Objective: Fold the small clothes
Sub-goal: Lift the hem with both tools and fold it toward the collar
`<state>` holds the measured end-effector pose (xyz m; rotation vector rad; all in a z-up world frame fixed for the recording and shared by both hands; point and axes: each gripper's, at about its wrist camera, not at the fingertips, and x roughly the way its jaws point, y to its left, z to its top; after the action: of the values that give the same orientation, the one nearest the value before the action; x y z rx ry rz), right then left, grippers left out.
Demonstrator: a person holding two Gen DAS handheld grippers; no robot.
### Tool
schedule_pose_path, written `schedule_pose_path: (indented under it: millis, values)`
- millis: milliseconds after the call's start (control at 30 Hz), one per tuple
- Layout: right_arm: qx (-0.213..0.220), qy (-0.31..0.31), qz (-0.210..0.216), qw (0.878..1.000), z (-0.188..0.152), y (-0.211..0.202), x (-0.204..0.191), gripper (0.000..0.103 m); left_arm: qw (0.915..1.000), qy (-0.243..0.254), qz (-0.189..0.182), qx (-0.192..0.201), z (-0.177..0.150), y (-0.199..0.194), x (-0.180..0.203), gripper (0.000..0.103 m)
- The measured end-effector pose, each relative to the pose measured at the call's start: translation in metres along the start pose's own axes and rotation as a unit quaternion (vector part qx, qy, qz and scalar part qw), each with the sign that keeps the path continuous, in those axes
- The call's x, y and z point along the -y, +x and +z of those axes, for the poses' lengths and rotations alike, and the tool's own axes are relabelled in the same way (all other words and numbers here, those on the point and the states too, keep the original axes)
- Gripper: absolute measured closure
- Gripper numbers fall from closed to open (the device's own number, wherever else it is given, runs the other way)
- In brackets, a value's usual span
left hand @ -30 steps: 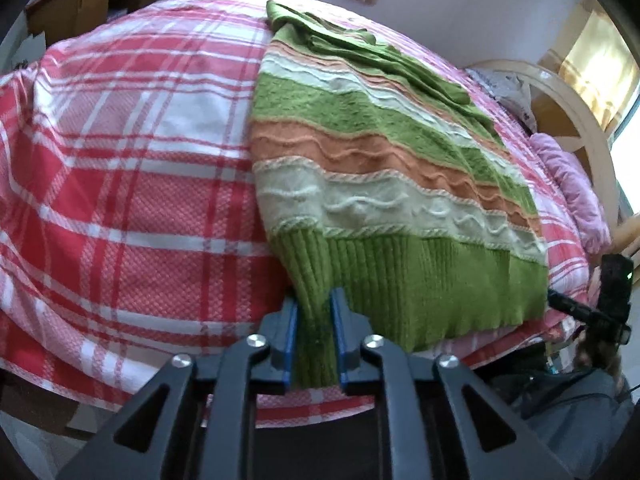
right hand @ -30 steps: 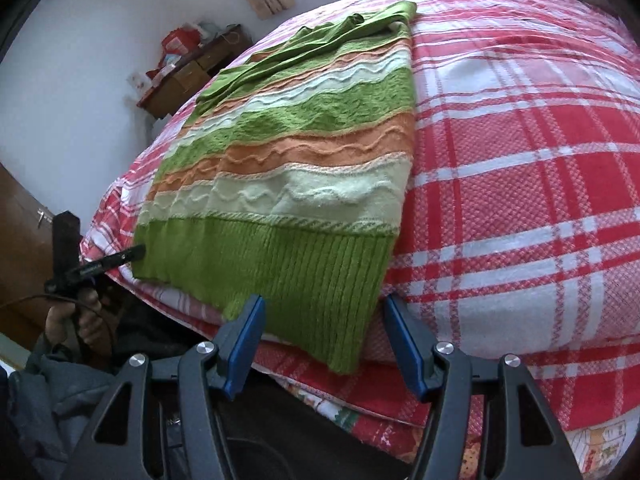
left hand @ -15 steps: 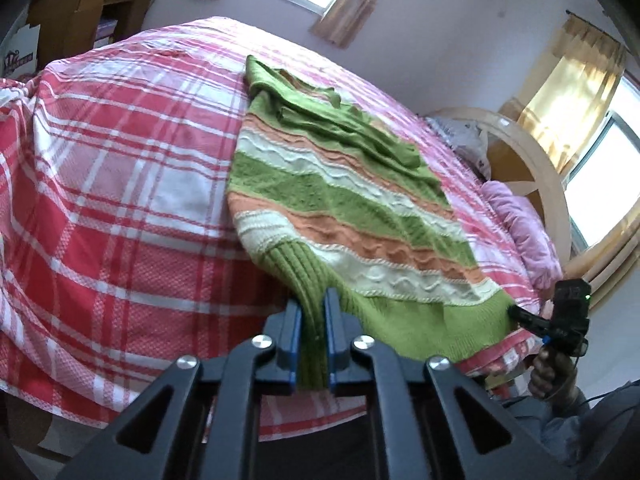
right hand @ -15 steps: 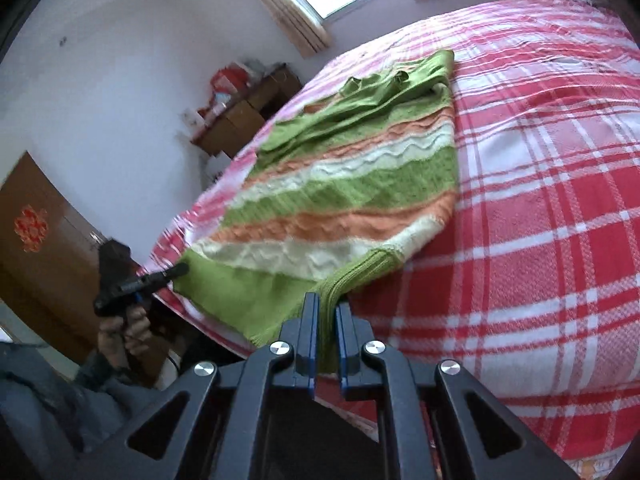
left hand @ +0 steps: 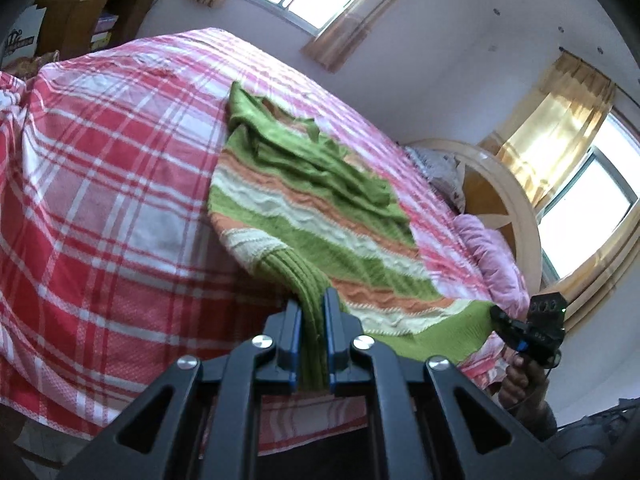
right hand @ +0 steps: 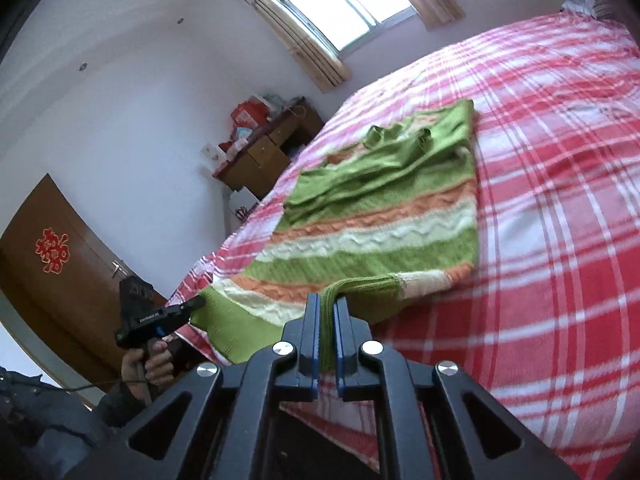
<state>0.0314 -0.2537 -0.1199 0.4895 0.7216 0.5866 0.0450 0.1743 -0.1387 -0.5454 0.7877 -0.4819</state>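
Observation:
A knitted sweater (left hand: 304, 208) (right hand: 384, 216) with green, orange and cream stripes lies on a red plaid bed, its sleeves folded in at the far end. My left gripper (left hand: 311, 300) is shut on the near left corner of the green ribbed hem, lifted off the bed. My right gripper (right hand: 328, 300) is shut on the near right hem corner, also raised. Each gripper shows in the other's view, the right gripper (left hand: 520, 328) held in a hand at the right and the left gripper (right hand: 176, 312) at the left, pinching the hem.
The red plaid bedspread (left hand: 100, 200) (right hand: 560, 200) spreads wide on both sides of the sweater. A rounded headboard (left hand: 512, 208) and pink pillow (left hand: 492, 256) lie right. A wooden desk (right hand: 272, 152) and brown door (right hand: 60, 272) stand left; a cabinet (left hand: 92, 12) is at the far left.
My right gripper closed on the right hem corner. Both grippers rose and tilted up, lifting the hem off the bed's edge, so more of the room shows.

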Motion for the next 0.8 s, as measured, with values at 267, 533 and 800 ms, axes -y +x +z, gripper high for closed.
schedule_pose_path:
  millis: [267, 533, 800]
  values:
    - [0.025, -0.008, 0.008, 1.000, 0.022, -0.003, -0.005, 0.098, 0.9997, -0.002, -0.015, 0.020, 0.020, 0.003, 0.006, 0.094]
    - [0.050, -0.005, 0.018, 0.999, 0.051, -0.001, 0.000, 0.098, 0.9987, -0.010, -0.022, 0.046, 0.046, 0.010, 0.011, 0.094]
    - [0.082, -0.020, 0.023, 0.996, 0.091, 0.000, 0.002, 0.098, 0.9976, -0.015, -0.023, 0.064, 0.079, 0.026, 0.013, 0.094]
